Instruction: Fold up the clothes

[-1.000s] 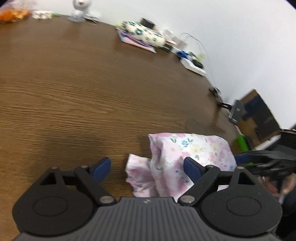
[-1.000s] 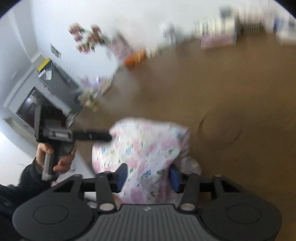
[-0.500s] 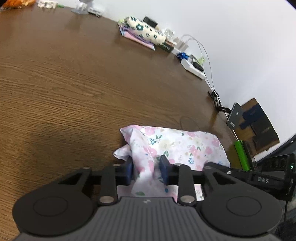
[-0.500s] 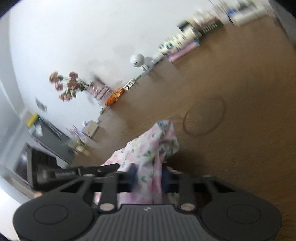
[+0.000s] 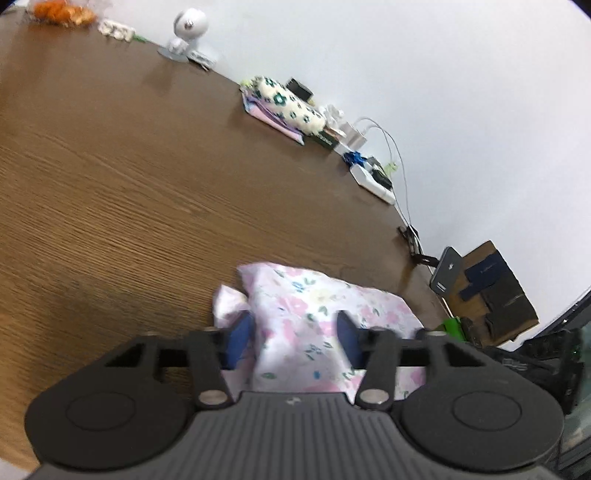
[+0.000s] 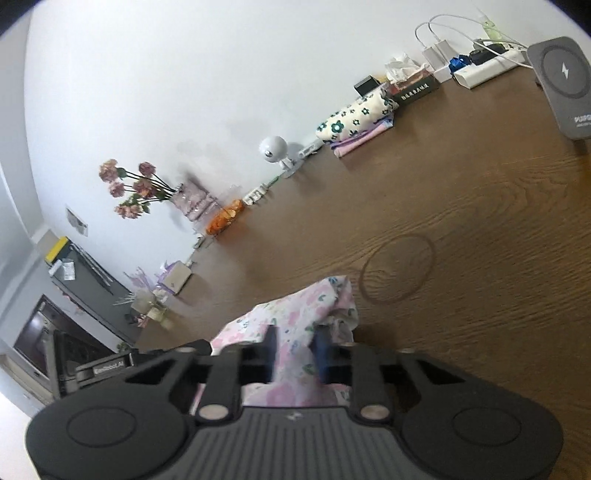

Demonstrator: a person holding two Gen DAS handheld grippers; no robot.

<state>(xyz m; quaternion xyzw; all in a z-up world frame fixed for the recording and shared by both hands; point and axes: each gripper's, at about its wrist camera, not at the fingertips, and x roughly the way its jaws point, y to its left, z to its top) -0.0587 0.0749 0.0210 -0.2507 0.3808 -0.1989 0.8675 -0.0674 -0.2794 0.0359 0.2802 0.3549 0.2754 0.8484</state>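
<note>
A pink floral garment (image 5: 321,295) lies bunched on the brown wooden table (image 5: 110,166) near its front edge. My left gripper (image 5: 293,332) is open, its blue pads standing apart on either side of a raised fold of the cloth. In the right wrist view the same garment (image 6: 291,314) rises in a ridge, and my right gripper (image 6: 296,347) is shut on that ridge. The left gripper's black body (image 6: 103,369) shows at the lower left of that view. The right gripper's body (image 5: 535,358) shows at the right edge of the left wrist view.
A folded stack of clothes (image 5: 284,107) sits at the table's far edge by the wall, beside a power strip (image 5: 373,181) with cables and a white camera (image 5: 184,33). A phone (image 5: 445,271) and cardboard box (image 5: 495,291) stand at the right. A grey charger (image 6: 565,81) stands upright.
The left gripper shut on the cloth half a second ago and has now opened part way. The right gripper has narrowed further onto the garment's fold and tilted.
</note>
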